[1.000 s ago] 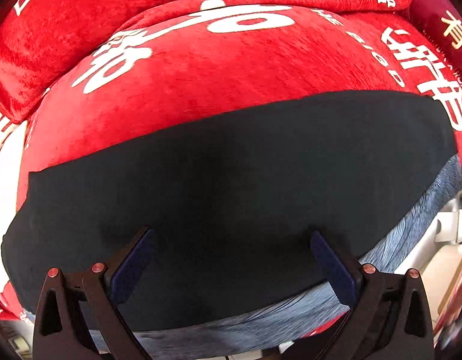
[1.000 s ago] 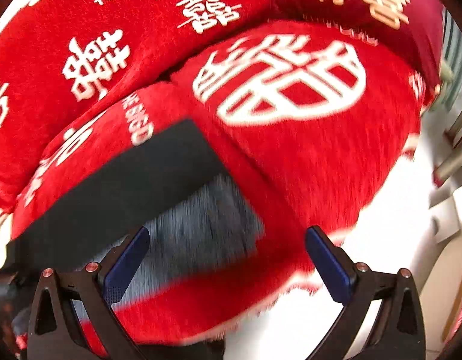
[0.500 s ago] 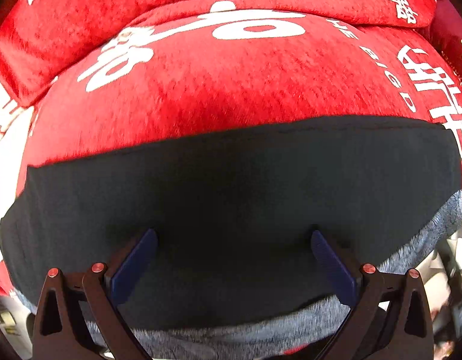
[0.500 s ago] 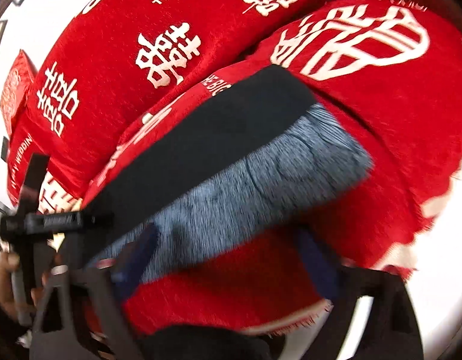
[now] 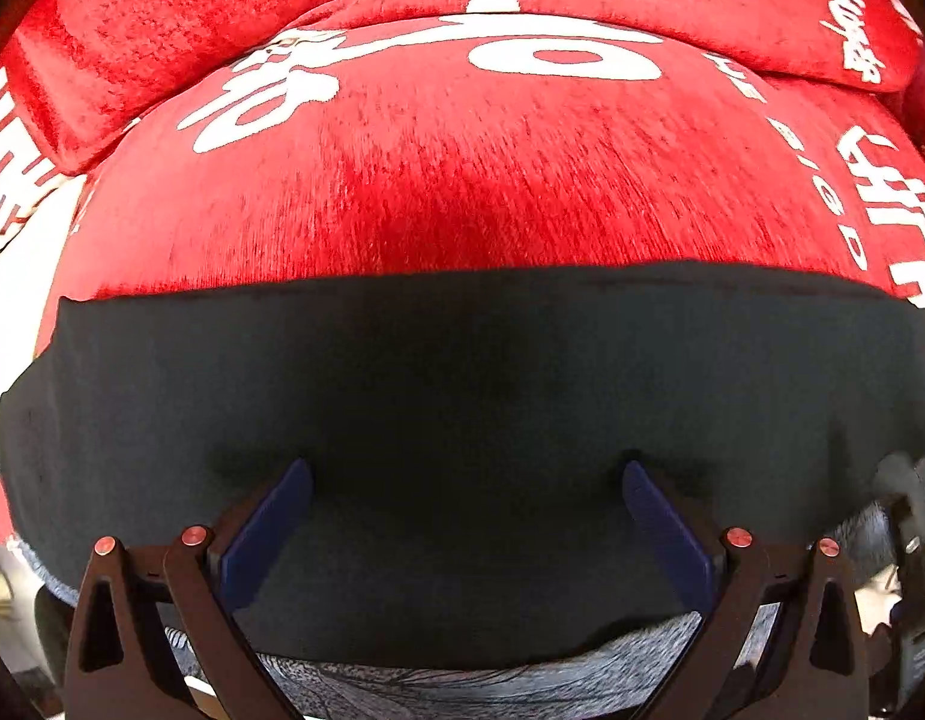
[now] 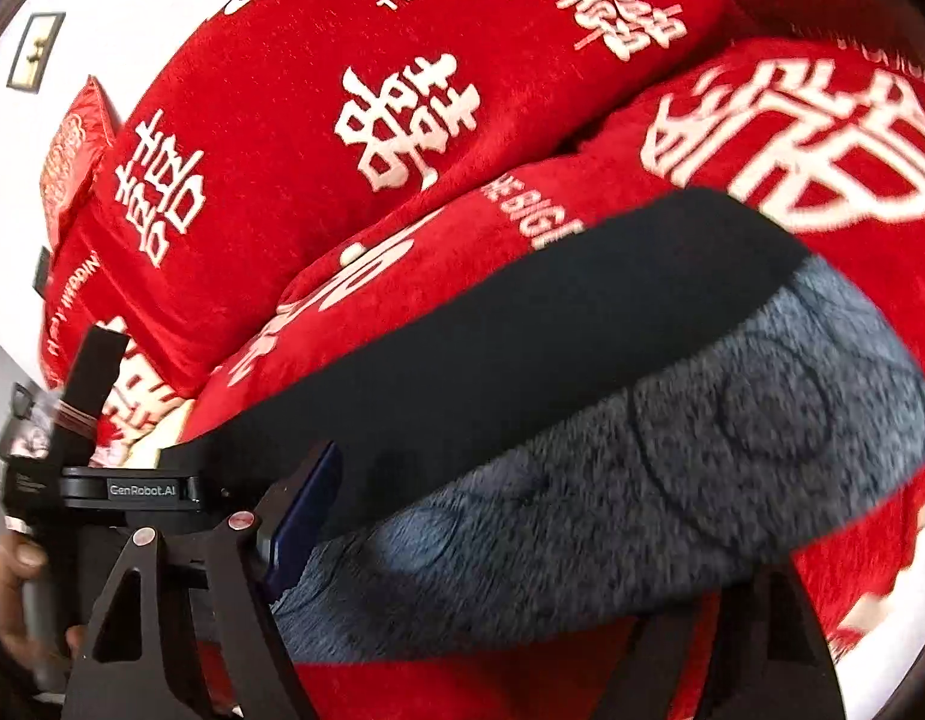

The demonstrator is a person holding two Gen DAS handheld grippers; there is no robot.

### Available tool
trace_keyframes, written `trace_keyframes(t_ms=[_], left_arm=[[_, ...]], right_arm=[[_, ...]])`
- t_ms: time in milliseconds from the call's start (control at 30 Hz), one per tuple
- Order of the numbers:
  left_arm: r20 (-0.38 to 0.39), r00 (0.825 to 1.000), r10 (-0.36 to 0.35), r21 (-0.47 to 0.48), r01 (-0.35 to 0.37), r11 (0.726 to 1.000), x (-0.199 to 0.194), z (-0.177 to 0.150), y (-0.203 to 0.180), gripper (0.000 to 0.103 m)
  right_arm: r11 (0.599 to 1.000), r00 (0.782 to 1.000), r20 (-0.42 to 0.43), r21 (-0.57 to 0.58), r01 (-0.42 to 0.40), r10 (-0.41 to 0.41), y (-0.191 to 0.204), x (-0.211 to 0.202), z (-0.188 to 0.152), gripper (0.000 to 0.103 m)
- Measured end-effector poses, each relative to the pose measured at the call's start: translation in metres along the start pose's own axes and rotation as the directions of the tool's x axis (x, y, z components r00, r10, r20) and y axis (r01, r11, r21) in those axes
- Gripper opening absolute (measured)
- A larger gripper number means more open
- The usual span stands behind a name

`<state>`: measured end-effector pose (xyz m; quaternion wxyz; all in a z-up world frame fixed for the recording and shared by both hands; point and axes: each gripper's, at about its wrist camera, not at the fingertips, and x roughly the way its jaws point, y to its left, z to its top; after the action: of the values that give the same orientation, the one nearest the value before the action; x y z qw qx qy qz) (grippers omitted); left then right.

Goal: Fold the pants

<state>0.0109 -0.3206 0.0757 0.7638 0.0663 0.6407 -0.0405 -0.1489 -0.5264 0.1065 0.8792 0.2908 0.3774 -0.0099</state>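
The pants lie as a flat black band across a red sofa seat cushion, grey fleece lining showing along the near edge. My left gripper is open, fingers spread wide just above the black fabric, holding nothing. In the right wrist view the pants run diagonally, black outside above, grey fleece below. My right gripper is open at the near edge; its left finger lies on the fabric and the fleece hides the right finger. The left gripper's body shows at the pants' left end.
Red sofa back cushions with white characters stand behind the seat. A second seat cushion lies to the right. A small red pillow sits far left against a white wall with framed pictures.
The left gripper has dropped lower and closer over the black fabric. The right gripper has swung left and come in to the pants' fleece edge, which now covers its right finger.
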Motion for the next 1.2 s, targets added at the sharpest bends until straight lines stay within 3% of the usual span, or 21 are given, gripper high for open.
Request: trace_keyframes(t_ms=[67, 100, 133, 167, 200, 400, 567, 700, 767, 967, 1067, 1200], left_arm=[[-0.019, 1.000, 0.009, -0.020, -0.009, 1.000, 0.001, 0.007, -0.004, 0.103], [-0.019, 1.000, 0.013, -0.020, -0.013, 1.000, 0.001, 0.010, -0.005, 0.103], [-0.009, 1.000, 0.022, -0.007, -0.022, 1.000, 0.002, 0.012, -0.008, 0.103], [0.012, 0.999, 0.033, 0.024, -0.034, 0.999, 0.002, 0.013, -0.012, 0.103], [0.032, 0.999, 0.041, 0.047, -0.042, 0.998, 0.002, 0.013, -0.015, 0.103], [0.036, 0.998, 0.046, 0.048, -0.048, 0.998, 0.004, 0.018, -0.020, 0.103], [0.029, 0.999, -0.038, 0.117, 0.035, 0.993, -0.009, 0.018, -0.001, 0.103], [0.057, 0.986, -0.154, 0.054, 0.151, 0.987, -0.026, 0.000, 0.052, 0.103], [0.074, 0.977, -0.201, 0.006, 0.202, 0.979, -0.034, -0.007, 0.090, 0.103], [0.146, 0.967, -0.209, -0.114, 0.226, 0.967, -0.051, -0.026, 0.198, 0.103], [0.155, 0.967, -0.201, -0.176, 0.227, 0.958, -0.044, -0.039, 0.240, 0.103], [0.137, 0.965, -0.225, -0.260, 0.254, 0.932, -0.027, -0.059, 0.279, 0.103]], right_arm=[[0.999, 1.000, -0.007, 0.034, -0.004, 0.005, -0.004, 0.004, 0.010, 0.077], [0.999, 1.000, -0.014, 0.041, 0.002, -0.002, -0.004, 0.006, 0.016, 0.063], [0.999, 0.999, -0.023, 0.033, 0.031, -0.030, -0.003, 0.008, 0.019, 0.039], [0.997, 0.997, -0.037, 0.020, 0.074, -0.074, -0.001, 0.010, 0.021, 0.027], [0.996, 0.995, -0.052, 0.012, 0.090, -0.089, 0.002, 0.009, 0.023, 0.022], [0.974, 0.985, 0.023, -0.146, 0.173, -0.171, 0.053, -0.013, 0.024, 0.019], [0.913, 0.966, 0.085, -0.316, 0.258, -0.244, 0.109, -0.029, 0.028, 0.019], [0.859, 0.953, 0.126, -0.413, 0.303, -0.275, 0.150, -0.035, 0.019, 0.019], [0.816, 0.947, 0.153, -0.481, 0.320, -0.282, 0.177, -0.033, 0.008, 0.019], [0.639, 0.922, 0.231, -0.668, 0.383, -0.311, 0.259, -0.006, -0.044, 0.018], [0.485, 0.894, 0.289, -0.761, 0.432, -0.343, 0.296, 0.021, -0.080, 0.018], [0.305, 0.873, 0.312, -0.847, 0.435, -0.375, 0.328, 0.065, -0.130, 0.018]])
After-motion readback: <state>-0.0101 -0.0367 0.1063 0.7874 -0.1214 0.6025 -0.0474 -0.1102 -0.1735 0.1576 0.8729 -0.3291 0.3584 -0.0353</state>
